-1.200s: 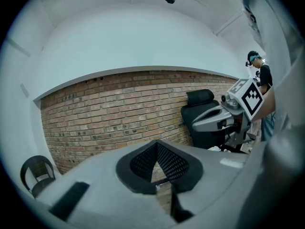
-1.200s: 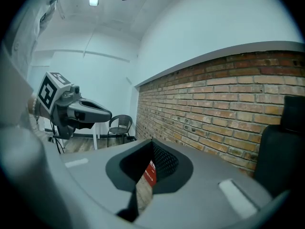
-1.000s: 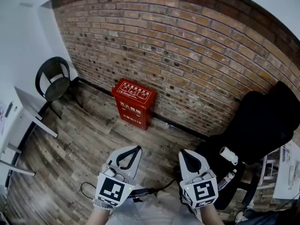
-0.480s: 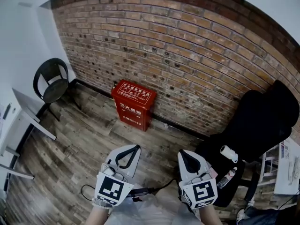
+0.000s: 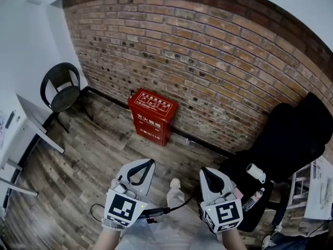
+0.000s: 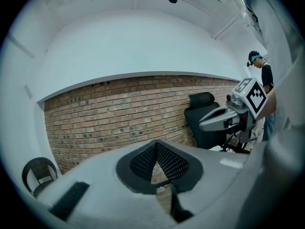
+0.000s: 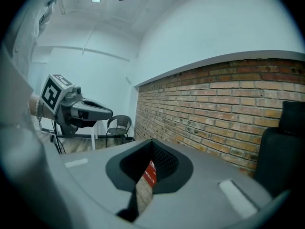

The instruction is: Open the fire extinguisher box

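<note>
The red fire extinguisher box (image 5: 152, 114) stands on the wooden floor against the brick wall, its lid down and white print on its top and front. Both grippers are held low in the head view, well short of the box and apart from it. My left gripper (image 5: 150, 163) is shut with nothing in it. My right gripper (image 5: 203, 170) is likewise shut and empty. In the right gripper view a sliver of the box (image 7: 150, 172) shows through the slit below the closed jaws, and the left gripper (image 7: 78, 109) hangs at the left.
A black chair (image 5: 61, 87) and a white table (image 5: 32, 125) stand at the left. A black office chair (image 5: 283, 139) fills the right, with a bottle (image 5: 251, 199) beside it. A black cable (image 5: 158, 211) lies on the floor near a shoe (image 5: 175, 183).
A shoe has come into view between the two grippers. The view has shifted a little, so the box sits slightly further right. Both grippers stay shut.
</note>
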Demonstrator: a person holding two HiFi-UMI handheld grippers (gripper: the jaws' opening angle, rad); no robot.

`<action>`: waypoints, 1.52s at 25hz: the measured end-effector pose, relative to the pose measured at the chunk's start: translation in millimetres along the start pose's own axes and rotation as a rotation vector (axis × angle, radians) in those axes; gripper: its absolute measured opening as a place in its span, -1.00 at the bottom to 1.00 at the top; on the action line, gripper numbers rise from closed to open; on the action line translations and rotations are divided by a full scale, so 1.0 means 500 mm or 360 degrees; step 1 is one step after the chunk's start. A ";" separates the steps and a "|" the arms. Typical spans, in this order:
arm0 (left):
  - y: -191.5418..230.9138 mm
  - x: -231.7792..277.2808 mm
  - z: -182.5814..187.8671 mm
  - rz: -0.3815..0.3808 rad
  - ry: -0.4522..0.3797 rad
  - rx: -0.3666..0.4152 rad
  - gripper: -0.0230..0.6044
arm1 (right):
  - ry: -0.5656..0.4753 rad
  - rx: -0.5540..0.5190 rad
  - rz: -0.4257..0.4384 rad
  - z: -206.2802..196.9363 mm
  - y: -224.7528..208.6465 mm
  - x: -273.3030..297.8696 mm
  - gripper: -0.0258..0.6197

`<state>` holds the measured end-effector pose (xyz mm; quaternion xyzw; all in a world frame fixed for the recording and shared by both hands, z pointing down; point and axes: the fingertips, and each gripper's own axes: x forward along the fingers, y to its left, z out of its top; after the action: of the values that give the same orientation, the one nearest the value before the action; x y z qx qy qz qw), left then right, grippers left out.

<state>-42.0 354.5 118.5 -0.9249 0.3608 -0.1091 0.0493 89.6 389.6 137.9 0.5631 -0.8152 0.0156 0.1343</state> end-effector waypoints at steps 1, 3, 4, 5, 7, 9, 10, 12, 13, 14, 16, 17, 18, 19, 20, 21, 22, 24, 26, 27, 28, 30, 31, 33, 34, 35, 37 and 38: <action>0.003 0.001 -0.001 0.0006 0.0001 0.0003 -0.93 | -0.0004 -0.0006 0.0006 0.001 0.001 0.004 -0.90; 0.008 0.004 -0.002 0.0016 0.0009 0.0021 -0.93 | -0.0011 -0.0018 0.0023 0.006 -0.001 0.014 -0.90; 0.012 0.006 -0.002 0.0023 0.0014 0.0032 -0.93 | -0.0012 -0.0021 0.0034 0.008 -0.003 0.019 -0.90; 0.016 0.008 -0.001 0.0033 0.0017 0.0039 -0.93 | -0.0013 -0.0022 0.0047 0.010 -0.005 0.025 -0.90; 0.030 0.015 0.000 0.0065 0.0012 0.0042 -0.93 | -0.0019 -0.0028 0.0076 0.014 -0.012 0.043 -0.90; 0.051 0.023 -0.004 0.0099 0.0022 0.0050 -0.93 | -0.0027 -0.0041 0.0107 0.018 -0.018 0.069 -0.90; 0.059 0.027 -0.007 0.0111 0.0030 0.0053 -0.93 | -0.0028 -0.0048 0.0120 0.018 -0.020 0.081 -0.90; 0.075 0.035 -0.012 0.0132 0.0028 0.0049 -0.93 | -0.0034 -0.0059 0.0139 0.020 -0.027 0.105 -0.90; 0.084 0.040 -0.013 0.0144 0.0025 0.0048 -0.93 | -0.0040 -0.0062 0.0146 0.022 -0.031 0.119 -0.90; 0.095 0.046 -0.015 0.0157 0.0028 0.0051 -0.93 | -0.0047 -0.0064 0.0153 0.025 -0.034 0.134 -0.90; 0.112 0.060 -0.022 0.0174 0.0046 0.0047 -0.93 | -0.0050 -0.0059 0.0169 0.027 -0.043 0.161 -0.90; 0.120 0.069 -0.024 0.0179 0.0054 0.0042 -0.93 | -0.0047 -0.0055 0.0176 0.025 -0.049 0.174 -0.90; 0.128 0.079 -0.025 0.0184 0.0059 0.0040 -0.93 | -0.0043 -0.0051 0.0183 0.024 -0.056 0.188 -0.90; 0.138 0.091 -0.025 0.0187 0.0063 0.0041 -0.93 | -0.0040 -0.0048 0.0191 0.023 -0.065 0.205 -0.90; 0.148 0.103 -0.025 0.0189 0.0068 0.0042 -0.93 | -0.0035 -0.0045 0.0199 0.022 -0.073 0.222 -0.90; 0.159 0.116 -0.027 0.0191 0.0074 0.0042 -0.93 | -0.0030 -0.0042 0.0208 0.021 -0.082 0.239 -0.90; 0.170 0.129 -0.030 0.0194 0.0078 0.0039 -0.93 | -0.0023 -0.0038 0.0218 0.019 -0.090 0.258 -0.90; 0.191 0.161 -0.038 0.0197 0.0093 0.0028 -0.93 | -0.0009 -0.0032 0.0235 0.017 -0.109 0.295 -0.90; 0.210 0.195 -0.043 0.0193 0.0114 0.0036 -0.93 | 0.0007 -0.0025 0.0244 0.016 -0.133 0.331 -0.90; 0.220 0.212 -0.044 0.0197 0.0125 0.0047 -0.93 | 0.0015 -0.0021 0.0248 0.016 -0.146 0.350 -0.90; 0.232 0.228 -0.045 0.0205 0.0136 0.0054 -0.93 | 0.0022 -0.0015 0.0252 0.016 -0.158 0.369 -0.90; 0.256 0.261 -0.047 0.0215 0.0151 0.0043 -0.93 | 0.0036 -0.0001 0.0265 0.016 -0.182 0.410 -0.90; 0.266 0.278 -0.048 0.0213 0.0157 0.0034 -0.93 | 0.0045 0.0004 0.0275 0.016 -0.192 0.430 -0.90; 0.285 0.310 -0.049 0.0202 0.0172 0.0026 -0.93 | 0.0061 0.0010 0.0293 0.018 -0.210 0.468 -0.90; 0.294 0.325 -0.050 0.0195 0.0177 0.0027 -0.93 | 0.0067 0.0009 0.0303 0.020 -0.218 0.487 -0.90; 0.302 0.338 -0.050 0.0189 0.0180 0.0030 -0.93 | 0.0072 0.0006 0.0312 0.022 -0.226 0.505 -0.90; 0.320 0.363 -0.053 0.0187 0.0179 0.0024 -0.93 | 0.0081 0.0001 0.0330 0.025 -0.240 0.539 -0.90; 0.331 0.375 -0.056 0.0192 0.0176 0.0009 -0.93 | 0.0086 0.0001 0.0335 0.025 -0.247 0.556 -0.90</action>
<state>-23.1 105.4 148.8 -0.8939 0.4177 -0.1579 0.0384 109.3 88.3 176.0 0.4737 -0.8660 0.0452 0.1537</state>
